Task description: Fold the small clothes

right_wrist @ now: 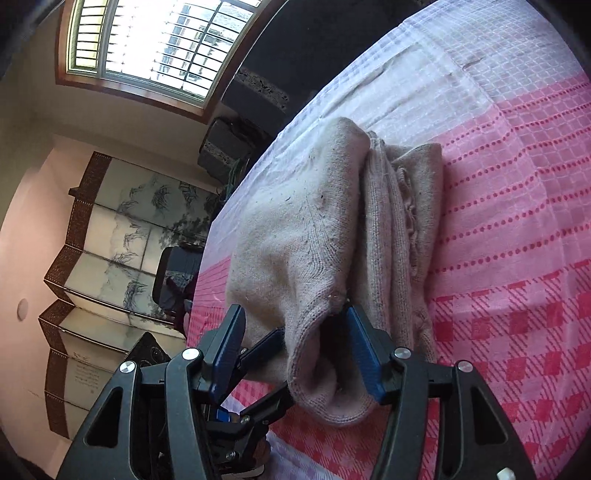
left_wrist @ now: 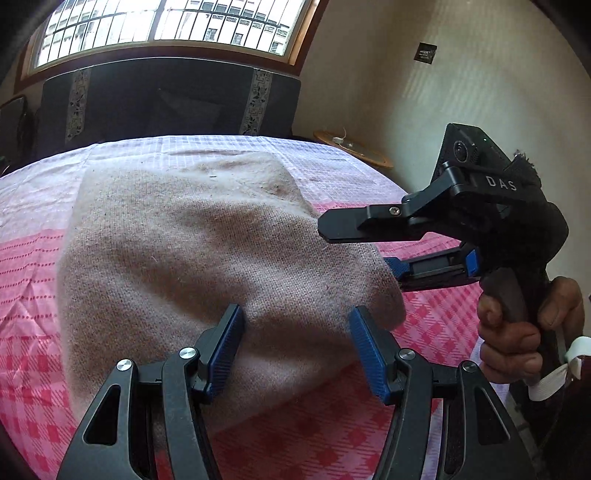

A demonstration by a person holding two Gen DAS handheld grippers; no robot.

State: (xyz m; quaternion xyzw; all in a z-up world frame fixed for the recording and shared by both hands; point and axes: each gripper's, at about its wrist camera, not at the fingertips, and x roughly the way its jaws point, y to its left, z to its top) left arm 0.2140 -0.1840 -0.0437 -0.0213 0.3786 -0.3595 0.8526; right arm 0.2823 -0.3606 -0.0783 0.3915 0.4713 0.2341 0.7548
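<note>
Knit garment (left_wrist: pixel 207 254): a beige, soft, fuzzy wool-like piece, lying part-folded on the bed cover (left_wrist: pixel 33 280), its near edge raised between the two tools. Nearest in the left wrist view, the left gripper (left_wrist: pixel 295 347) stands released, its blue ribbed pads either side of the near hem, wide apart and not pinching. The right gripper (right_wrist: pixel 293 352) is likewise unclenched; the right wrist view shows a rolled cuff-like opening hanging between its fingers, with stacked layers of ribbed knit beyond. Judgement: the piece is light, limp and non-slippery against the ribbed pads, not fragile but liable to stretch and sag; best taken at the doubled hem or corner, pinching all layers together. The bed cover is a thin woven sheet, pink-red check near, dotted bands further, pale lilac grid at the far end. Beyond stand a dark headboard (left_wrist: pixel 166 99) and a barred window (left_wrist: pixel 170 22).
</note>
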